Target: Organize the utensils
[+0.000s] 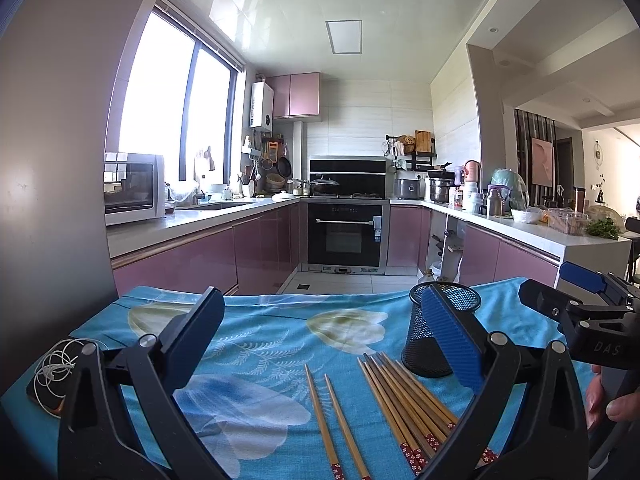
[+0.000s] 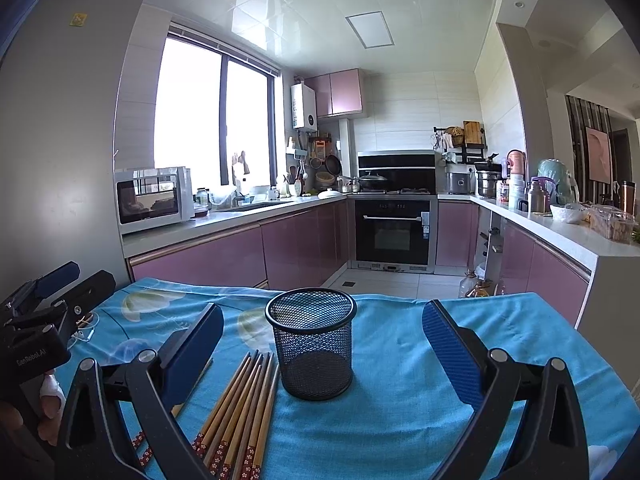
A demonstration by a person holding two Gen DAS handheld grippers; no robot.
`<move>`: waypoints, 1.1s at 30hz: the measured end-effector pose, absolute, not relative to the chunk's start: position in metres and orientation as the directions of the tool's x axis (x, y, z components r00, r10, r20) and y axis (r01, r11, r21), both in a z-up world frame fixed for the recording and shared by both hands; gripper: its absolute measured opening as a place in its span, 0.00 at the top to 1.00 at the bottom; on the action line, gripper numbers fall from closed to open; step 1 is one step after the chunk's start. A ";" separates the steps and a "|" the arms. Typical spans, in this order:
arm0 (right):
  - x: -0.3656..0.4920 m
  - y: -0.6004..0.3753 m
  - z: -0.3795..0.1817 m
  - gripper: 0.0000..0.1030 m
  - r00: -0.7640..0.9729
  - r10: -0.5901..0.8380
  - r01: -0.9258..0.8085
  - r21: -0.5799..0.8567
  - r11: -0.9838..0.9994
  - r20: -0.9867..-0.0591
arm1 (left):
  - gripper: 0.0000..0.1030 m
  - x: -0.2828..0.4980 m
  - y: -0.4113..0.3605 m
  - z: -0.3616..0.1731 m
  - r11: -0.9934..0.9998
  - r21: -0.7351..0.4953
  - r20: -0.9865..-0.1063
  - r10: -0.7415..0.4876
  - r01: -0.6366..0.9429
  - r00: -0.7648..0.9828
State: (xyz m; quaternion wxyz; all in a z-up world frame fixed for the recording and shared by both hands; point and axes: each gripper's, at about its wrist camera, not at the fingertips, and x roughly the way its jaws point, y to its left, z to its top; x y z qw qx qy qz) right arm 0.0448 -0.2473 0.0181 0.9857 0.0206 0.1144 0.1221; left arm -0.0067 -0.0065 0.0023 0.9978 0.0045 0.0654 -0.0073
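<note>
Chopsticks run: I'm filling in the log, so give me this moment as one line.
stage: not started | left gripper: open, empty | right gripper: open, empty | chopsticks: flat on cloth | mesh cup: upright, empty

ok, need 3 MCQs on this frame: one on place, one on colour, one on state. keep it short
1. Where do the chopsticks lie relative to the mesh holder in the right wrist view?
A. inside it
B. on the cloth to its left
C. behind it

2. What colour is the tablecloth?
A. blue with a floral print
B. plain red
C. white

3. How do the left gripper and right gripper stand?
A. both open, holding nothing
B. both shut on chopsticks
C. one shut on the holder

Answers:
1 B: the bundle lies flat beside the holder's left side, which looks empty.
2 A: blue fabric with pale flowers.
3 A: each pair of fingers is spread wide, with nothing between the pads.
</note>
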 end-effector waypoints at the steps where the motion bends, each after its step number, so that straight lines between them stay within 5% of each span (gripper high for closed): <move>1: 0.045 -0.247 0.018 0.06 0.944 0.244 -0.235 0.067 0.970 -0.222 | 0.06 -0.007 -0.007 0.003 1.000 0.008 -0.130 -0.014 0.015 0.991; 33: 0.045 -0.247 0.014 0.06 0.943 0.244 -0.234 0.071 0.970 -0.227 | 0.06 -0.005 -0.005 0.000 1.000 0.004 -0.135 -0.013 0.014 0.991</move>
